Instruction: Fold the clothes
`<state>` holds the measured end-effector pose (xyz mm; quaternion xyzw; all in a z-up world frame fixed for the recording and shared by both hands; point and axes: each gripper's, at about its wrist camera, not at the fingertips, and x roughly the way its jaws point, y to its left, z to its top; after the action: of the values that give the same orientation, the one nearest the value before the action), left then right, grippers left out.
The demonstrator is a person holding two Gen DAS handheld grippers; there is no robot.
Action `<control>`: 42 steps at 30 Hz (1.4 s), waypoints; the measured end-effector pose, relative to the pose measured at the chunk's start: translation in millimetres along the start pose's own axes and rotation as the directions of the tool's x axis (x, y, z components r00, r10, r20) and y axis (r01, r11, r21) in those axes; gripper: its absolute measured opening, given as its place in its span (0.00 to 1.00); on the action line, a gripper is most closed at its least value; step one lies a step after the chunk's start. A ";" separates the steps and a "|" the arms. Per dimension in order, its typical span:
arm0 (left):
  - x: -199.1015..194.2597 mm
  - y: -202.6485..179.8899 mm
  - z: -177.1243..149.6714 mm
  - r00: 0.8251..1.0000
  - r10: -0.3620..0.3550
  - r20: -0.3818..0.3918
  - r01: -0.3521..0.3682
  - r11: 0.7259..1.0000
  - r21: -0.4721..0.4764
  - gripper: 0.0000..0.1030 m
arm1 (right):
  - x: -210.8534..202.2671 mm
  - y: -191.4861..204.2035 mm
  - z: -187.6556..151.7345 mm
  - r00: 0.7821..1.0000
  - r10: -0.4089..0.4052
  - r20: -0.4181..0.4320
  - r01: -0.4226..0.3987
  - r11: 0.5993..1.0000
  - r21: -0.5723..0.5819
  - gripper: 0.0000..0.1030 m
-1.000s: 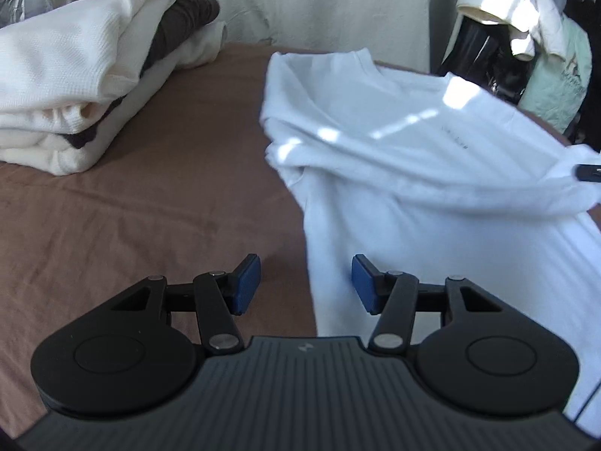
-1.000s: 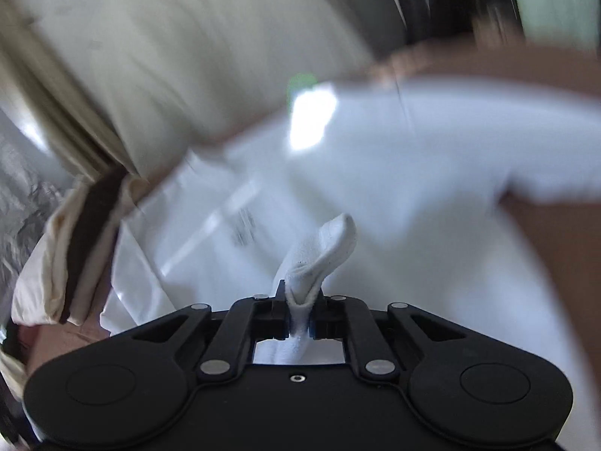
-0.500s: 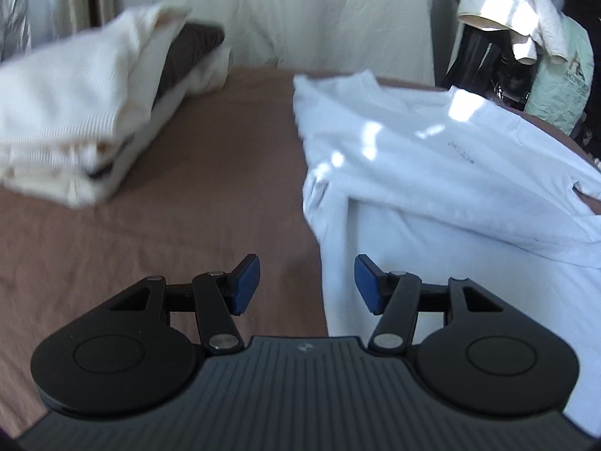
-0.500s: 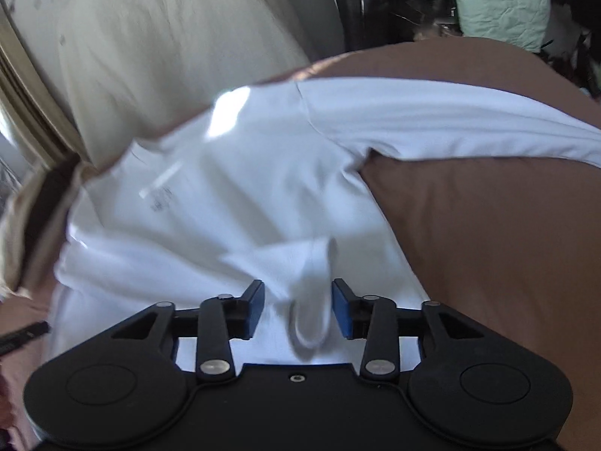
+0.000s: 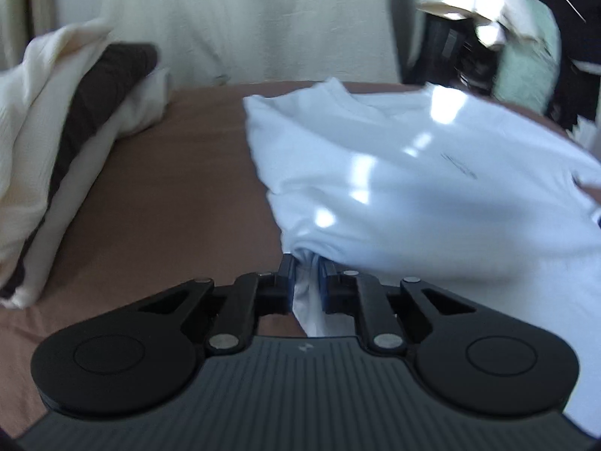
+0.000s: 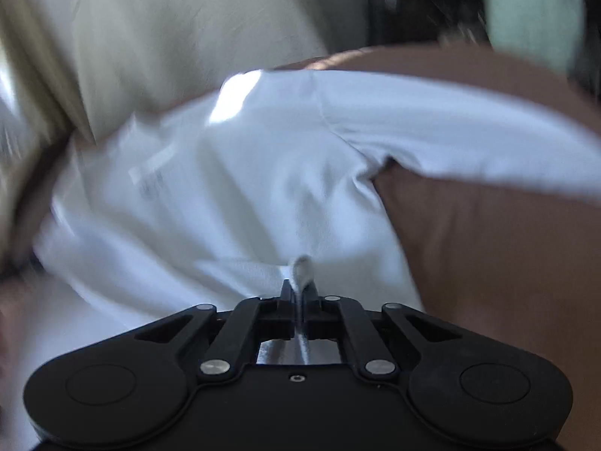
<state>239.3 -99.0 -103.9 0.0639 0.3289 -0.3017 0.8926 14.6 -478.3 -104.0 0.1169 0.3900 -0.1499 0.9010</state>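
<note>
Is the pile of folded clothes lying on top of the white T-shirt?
No, the folded pile lies apart from the white T-shirt, with bare brown sheet between them.

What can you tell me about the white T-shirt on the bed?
The white T-shirt looks like soft, thin cotton, with a tiny dark print on its chest and sun patches across it. It lies spread and wrinkled on the brown bedcover, neck toward the far wall, one sleeve stretched out flat to the side. Its left edge is bunched up. The left gripper has just closed on that edge, and the right gripper has just pinched a small fold lower down. Motion blur hides finer details.
</note>
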 end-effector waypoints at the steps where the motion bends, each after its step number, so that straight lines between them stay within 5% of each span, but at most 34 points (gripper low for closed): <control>1: -5.6 -0.3 -1.3 0.999 0.015 0.034 -0.014 1.000 -0.015 0.11 | -5.1 11.5 9.7 0.999 -0.020 0.032 0.023 0.997 -0.071 0.05; 4: -23.0 -8.3 -6.3 0.986 0.099 0.131 -0.102 0.995 0.015 0.10 | -23.3 39.7 42.8 0.989 -0.023 0.146 0.054 0.977 -0.206 0.05; 7: -29.8 -14.4 -11.7 0.948 0.262 0.183 -0.277 0.959 0.061 0.03 | -32.3 55.6 68.1 0.976 0.023 0.215 0.029 0.972 -0.235 0.05; 10: -20.6 3.0 -12.0 0.976 0.184 0.116 -0.185 0.983 0.001 0.03 | -28.4 60.2 70.6 0.974 0.025 0.226 0.026 0.975 -0.219 0.05; 14: -7.7 14.3 -11.0 0.997 0.061 0.041 -0.059 0.997 -0.052 0.06 | -10.0 50.4 58.9 0.992 -0.026 0.127 0.052 0.977 -0.208 0.05; 17: -1.4 8.1 -11.3 0.998 0.065 0.023 -0.064 0.998 -0.014 0.06 | -2.9 47.7 50.5 0.994 -0.090 0.057 0.101 0.964 -0.245 0.05; 23: 4.0 2.4 -7.8 0.997 0.070 0.027 -0.068 0.997 -0.047 0.07 | -23.5 41.4 53.1 0.989 -0.135 0.067 0.147 0.965 -0.219 0.05; 30: -10.4 7.0 2.5 0.995 -0.024 0.093 0.041 0.983 -0.182 0.35 | -25.3 53.1 53.2 0.987 -0.141 0.083 0.159 0.945 -0.286 0.05; 36: -9.5 -14.3 5.7 0.997 0.017 0.076 -0.016 1.000 -0.015 0.41 | -4.0 41.7 44.6 0.979 -0.201 0.034 0.203 0.939 -0.276 0.05; 42: -1.5 -5.9 6.0 0.996 -0.027 0.082 0.033 0.997 -0.071 0.41 | -12.1 47.1 51.9 0.981 -0.178 0.077 0.193 0.945 -0.263 0.05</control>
<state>238.2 -104.9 -97.8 0.0143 0.3039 -0.3055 0.9023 58.4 -449.4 -55.9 -0.0477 0.3923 -0.1826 0.9003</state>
